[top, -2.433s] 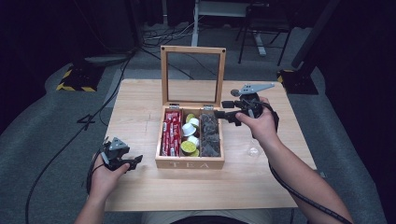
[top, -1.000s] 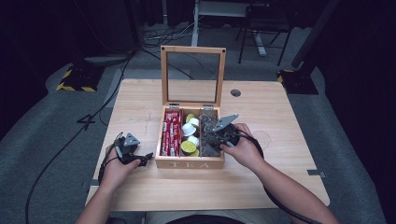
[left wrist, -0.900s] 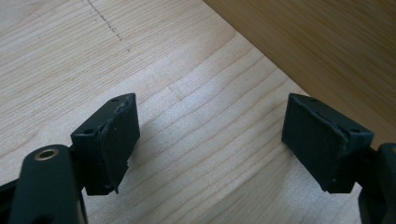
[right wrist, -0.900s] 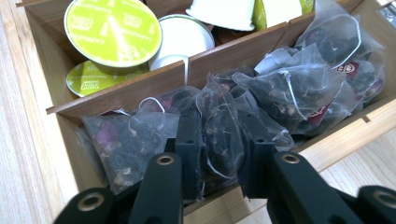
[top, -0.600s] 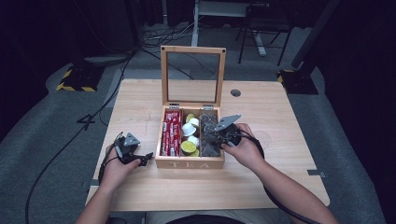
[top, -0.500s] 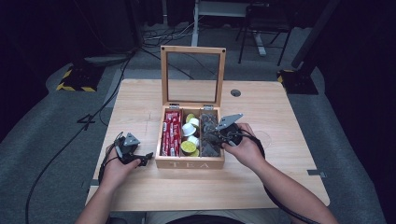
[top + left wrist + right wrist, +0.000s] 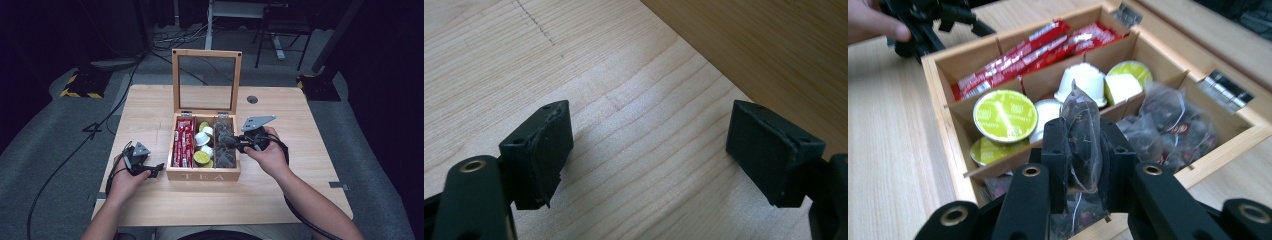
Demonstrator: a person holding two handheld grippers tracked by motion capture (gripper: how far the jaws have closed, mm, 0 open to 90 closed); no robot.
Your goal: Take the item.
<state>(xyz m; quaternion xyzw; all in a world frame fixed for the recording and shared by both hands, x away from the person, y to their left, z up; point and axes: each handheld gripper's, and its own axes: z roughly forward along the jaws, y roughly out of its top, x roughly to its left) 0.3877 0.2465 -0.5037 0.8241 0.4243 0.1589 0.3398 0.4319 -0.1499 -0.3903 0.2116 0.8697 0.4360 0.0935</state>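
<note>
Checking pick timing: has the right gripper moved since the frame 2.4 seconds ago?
Yes. The right gripper came toward the person, from beside the tea box's far right corner to over its right compartment, shut on a tea bag.

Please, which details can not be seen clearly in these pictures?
- Tea bag: in the right gripper view, the right tongs cover its lower part.
- Capsule print: too blurred there, too small in the high view.
- Pile of bags: a dark mass in the high view; number unclear.
- Box: in the left gripper view only a piece of wall shows past the open left tongs, cut by the frame edge.
</note>
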